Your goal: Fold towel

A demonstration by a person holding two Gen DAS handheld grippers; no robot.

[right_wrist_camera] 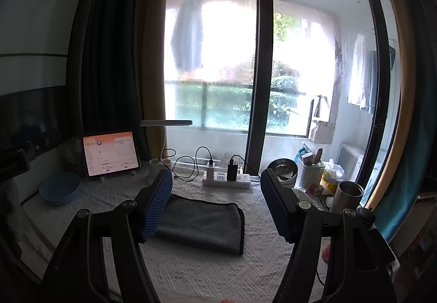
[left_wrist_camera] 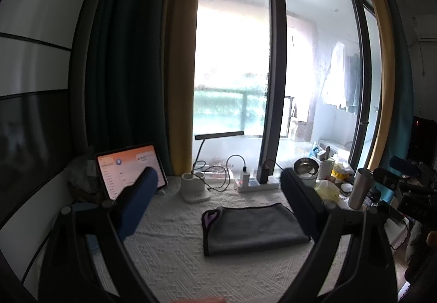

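Left gripper [left_wrist_camera: 218, 191] jaws wide apart, nothing between the blue pads, held above the desk [left_wrist_camera: 169, 262]. Right gripper [right_wrist_camera: 215, 193] same: spread wide, holding nothing.

Grey towel [left_wrist_camera: 251, 229] lies flat on the white textured desk cover, already folded into a compact rectangle with a dark trim edge. From the left gripper it sits just ahead, shifted toward the right finger, whose tip overlaps its right end in view. A bit of purple shows at its near-left corner. From the right gripper the towel [right_wrist_camera: 202, 223] is ahead and toward the left finger, whose pad covers its left end in view. Contact can't be confirmed in either view.

Further ahead of the left gripper: white charging base [left_wrist_camera: 194, 188] with cables, then a power strip [left_wrist_camera: 256, 184] with plugged adapters. Tablet [left_wrist_camera: 131, 173] stands ahead-left, screen lit, partly behind the left finger. Steel tumbler [left_wrist_camera: 360, 188] ahead-right, beside desk clutter.

From the right gripper, blue plates [right_wrist_camera: 60, 188] are stacked far left, and a white perforated basket [right_wrist_camera: 310, 173] sits ahead-right. Window [right_wrist_camera: 218, 57] lies behind everything.
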